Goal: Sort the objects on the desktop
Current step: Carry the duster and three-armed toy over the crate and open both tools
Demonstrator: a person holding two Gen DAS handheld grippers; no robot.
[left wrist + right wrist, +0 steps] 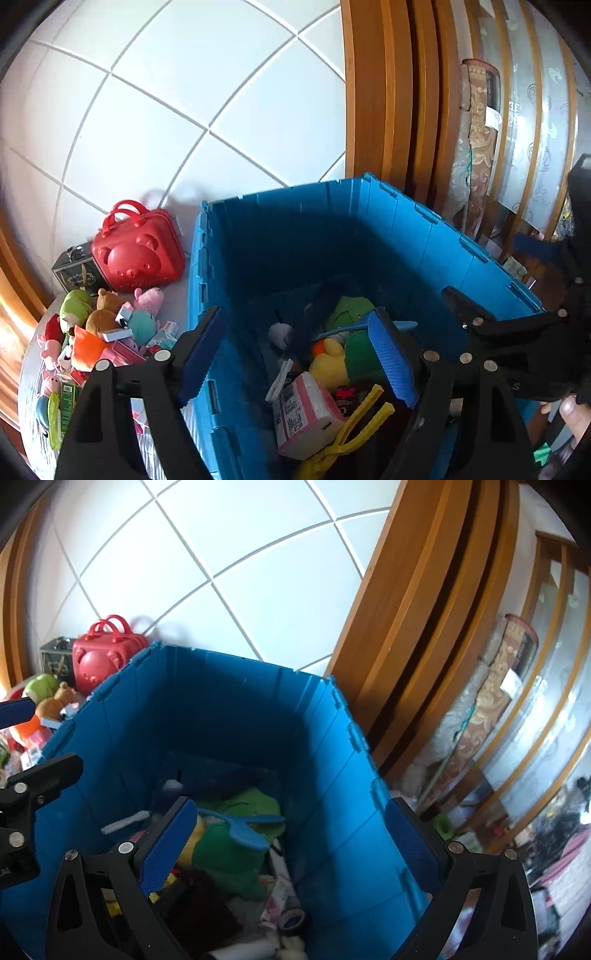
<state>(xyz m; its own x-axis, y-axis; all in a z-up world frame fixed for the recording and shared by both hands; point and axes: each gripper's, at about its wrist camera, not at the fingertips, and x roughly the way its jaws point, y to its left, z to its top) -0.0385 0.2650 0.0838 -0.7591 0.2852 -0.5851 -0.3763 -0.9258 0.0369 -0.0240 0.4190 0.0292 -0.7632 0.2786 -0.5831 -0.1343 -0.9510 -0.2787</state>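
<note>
A tall blue folding crate [280, 229] [229, 701] stands open on the table. Inside lie a green plush [229, 853], a yellow plush [328, 363], a pink tissue pack [306, 410], yellow plastic tongs [354, 428] and a blue spoon-like tool [247, 830]. My left gripper [295, 356] hangs open above the crate's left side, its left finger outside the wall, nothing between its pads. My right gripper [291, 845] is open wide over the crate's right half, holding nothing. Left of the crate, a pile of small plush toys and boxes [92, 332] covers the table.
A red bear-faced case [136, 251] [107, 653] and a dark box [74, 273] stand against the white tiled wall behind the pile. A wooden door frame [380, 92] and glass panels rise behind and right of the crate. A thumb [570, 410] shows at the right edge.
</note>
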